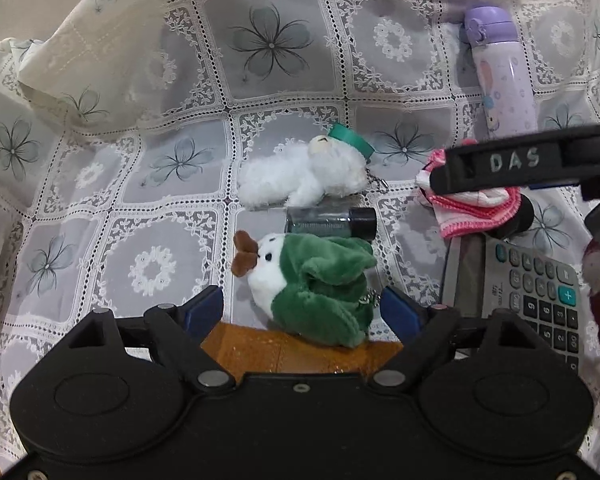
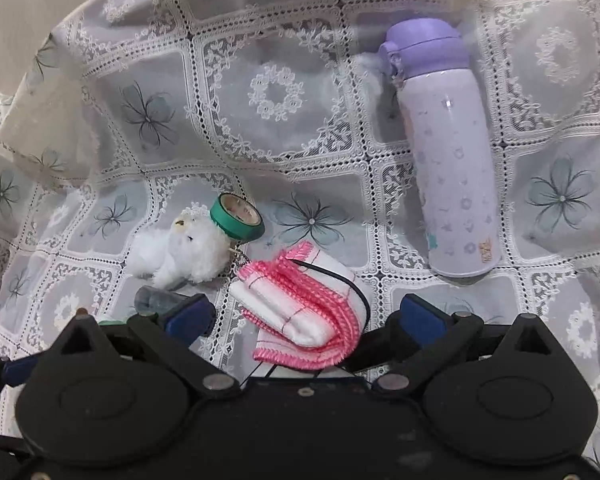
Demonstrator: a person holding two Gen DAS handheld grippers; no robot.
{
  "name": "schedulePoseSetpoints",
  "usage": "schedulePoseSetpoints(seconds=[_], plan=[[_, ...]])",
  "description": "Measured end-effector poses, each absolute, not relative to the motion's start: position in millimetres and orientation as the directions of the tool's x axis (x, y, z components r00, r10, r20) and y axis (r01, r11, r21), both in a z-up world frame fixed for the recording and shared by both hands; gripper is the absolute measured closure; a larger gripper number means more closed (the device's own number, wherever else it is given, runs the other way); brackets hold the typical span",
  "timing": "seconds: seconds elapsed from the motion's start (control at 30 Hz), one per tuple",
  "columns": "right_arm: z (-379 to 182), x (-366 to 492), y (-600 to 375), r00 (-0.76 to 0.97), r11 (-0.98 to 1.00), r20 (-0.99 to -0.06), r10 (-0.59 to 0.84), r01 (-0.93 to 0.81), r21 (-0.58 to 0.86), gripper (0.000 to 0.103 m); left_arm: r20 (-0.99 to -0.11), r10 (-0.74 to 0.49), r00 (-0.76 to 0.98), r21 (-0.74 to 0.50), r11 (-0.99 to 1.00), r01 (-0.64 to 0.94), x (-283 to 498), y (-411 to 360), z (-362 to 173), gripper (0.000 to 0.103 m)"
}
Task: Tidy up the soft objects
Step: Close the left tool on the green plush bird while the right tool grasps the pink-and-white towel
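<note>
The left gripper (image 1: 302,306) stands wide open, its blue pads on either side of the green plush (image 1: 320,286) without pressing it; the toy lies between the fingers, its white face and brown bow turned to the left finger, a small metal chain at its right flank. It looks light and squashy, so it should compress under the pads and is unlikely to slip; the thick green body is the place to pinch, not the bow or the chain.

Just ahead of the fingertips lies a dark vial (image 1: 331,221) with a black cap, touching the plush, and beyond it the white fluffy plush (image 1: 304,176), leaning against a green tape roll (image 1: 350,140). To the right of the fingers is a calculator (image 1: 540,300); its key markings are mostly too small to read.

The right gripper (image 2: 305,318) is also spread open, framing the pink-and-white folded cloth (image 2: 300,304), which lies between its fingers with a thin black cord across it. It looks limp and light; a grip across the folded bulk should keep the layers together, while a single edge would probably let it unfold. From the left wrist view, the right gripper's finger reads "DAS". Far ahead to the right lies a lilac bottle (image 2: 444,160) on the lace tablecloth (image 2: 276,92), with a small sticker I cannot read.
</note>
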State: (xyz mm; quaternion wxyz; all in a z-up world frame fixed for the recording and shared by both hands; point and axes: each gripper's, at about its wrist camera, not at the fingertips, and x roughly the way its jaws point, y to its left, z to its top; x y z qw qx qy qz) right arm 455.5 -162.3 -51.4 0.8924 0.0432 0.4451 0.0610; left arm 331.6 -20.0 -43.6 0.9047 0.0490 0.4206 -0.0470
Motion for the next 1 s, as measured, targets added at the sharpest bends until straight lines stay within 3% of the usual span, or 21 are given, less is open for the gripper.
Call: schedulePoseSetpoints(seconds=[0.67, 1.0], plan=[[-60.7, 459.2, -175.1, 0.583, 0.988, -0.798, 0.149, -0.062, 0.139, 0.001, -0.763, -0.043, 0.645, 0.052, 0.991, 0.127, 353.6, -19.5, -49.6, 0.02], [-74.1, 472.2, -159.2, 0.569, 0.988, -0.808, 0.154, -0.098, 0.12, 0.002, -0.805, -0.068, 0.59, 0.002, 0.993, 0.118, 374.6, -17.2, -61.6, 0.021]])
